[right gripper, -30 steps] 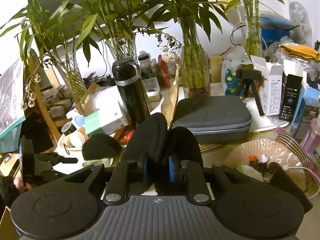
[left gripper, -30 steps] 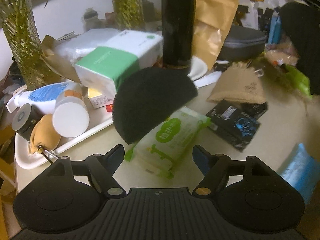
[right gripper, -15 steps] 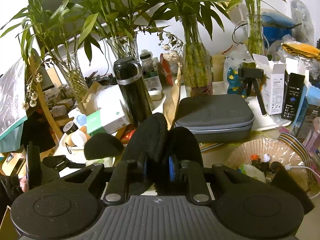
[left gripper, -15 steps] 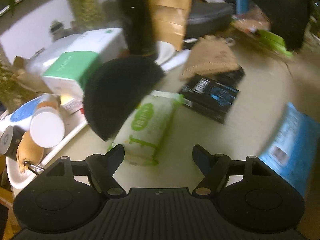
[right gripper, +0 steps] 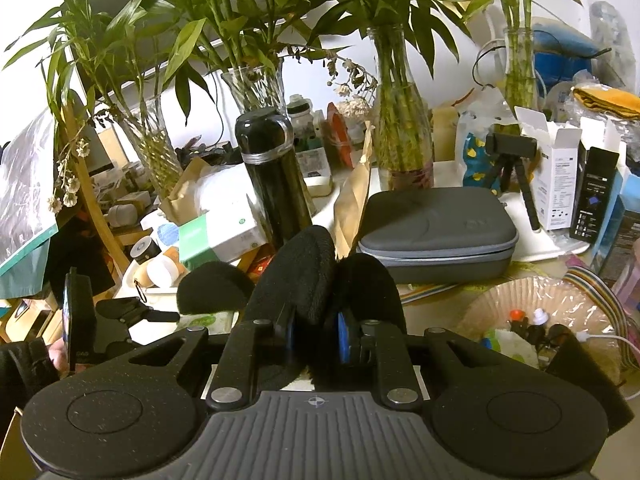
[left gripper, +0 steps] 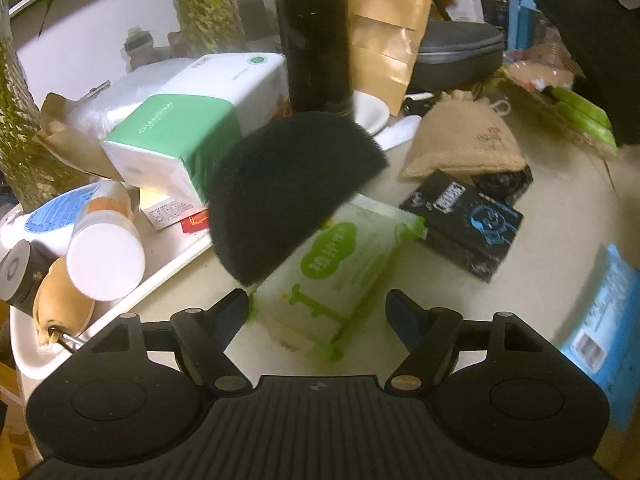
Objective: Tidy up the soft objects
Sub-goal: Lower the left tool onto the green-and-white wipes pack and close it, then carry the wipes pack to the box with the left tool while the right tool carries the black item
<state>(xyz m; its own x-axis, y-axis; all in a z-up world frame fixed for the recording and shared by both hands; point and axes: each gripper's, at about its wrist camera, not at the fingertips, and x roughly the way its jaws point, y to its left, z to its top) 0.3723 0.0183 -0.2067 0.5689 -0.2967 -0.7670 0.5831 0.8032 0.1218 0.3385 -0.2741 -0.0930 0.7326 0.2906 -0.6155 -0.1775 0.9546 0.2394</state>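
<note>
We see our right gripper (right gripper: 316, 338) clenched on a black foam pad (right gripper: 304, 276), while our left gripper (left gripper: 318, 312) stands released before another foam piece (left gripper: 288, 196) leaning on the wipes pack (left gripper: 340, 276).

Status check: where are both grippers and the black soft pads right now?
Right gripper shut on folded black pad. Left gripper open, empty, over wipes pack. Second black pad lies across wipes pack, against tissue box.
</note>
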